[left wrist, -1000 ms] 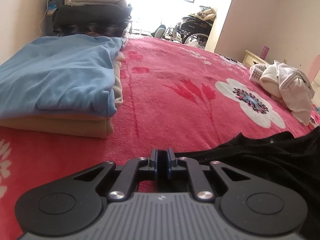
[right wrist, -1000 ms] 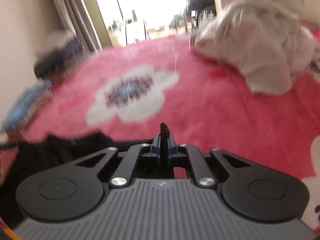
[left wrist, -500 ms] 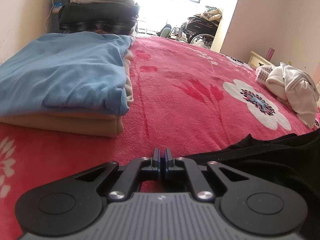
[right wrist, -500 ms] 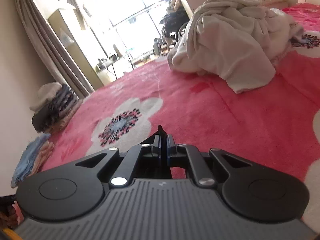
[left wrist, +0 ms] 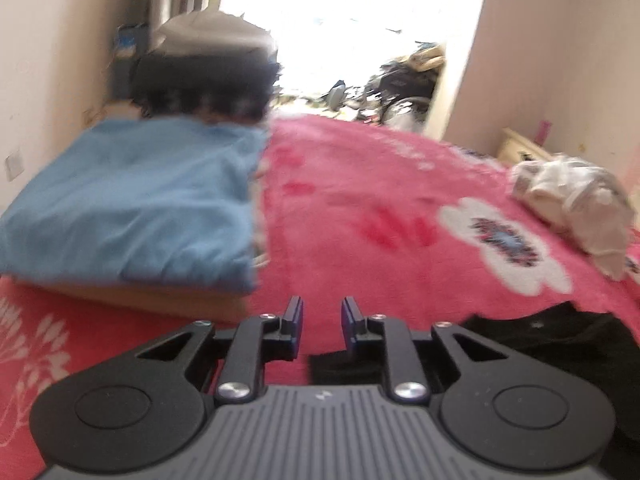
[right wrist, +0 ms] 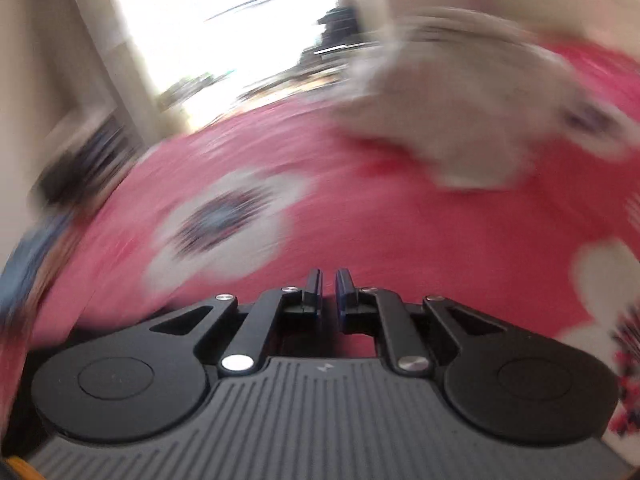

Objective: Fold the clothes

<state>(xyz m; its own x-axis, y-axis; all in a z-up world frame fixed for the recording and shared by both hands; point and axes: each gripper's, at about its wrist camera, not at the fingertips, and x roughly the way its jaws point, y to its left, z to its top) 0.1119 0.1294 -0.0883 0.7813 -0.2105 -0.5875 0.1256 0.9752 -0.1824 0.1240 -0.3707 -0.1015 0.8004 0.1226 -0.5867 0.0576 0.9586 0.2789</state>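
With both the left tongs (left wrist: 321, 314) and right tongs (right wrist: 327, 289) parted and empty, I'd smooth the crumpled black garment (left wrist: 560, 344) lying on the pink floral bed blanket (left wrist: 360, 208) before pinching matching edges.

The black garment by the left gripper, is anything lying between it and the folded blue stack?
Nothing visible does. Only bare pink floral blanket lies between the black garment and the folded blue stack. The left gripper is open, holding nothing.
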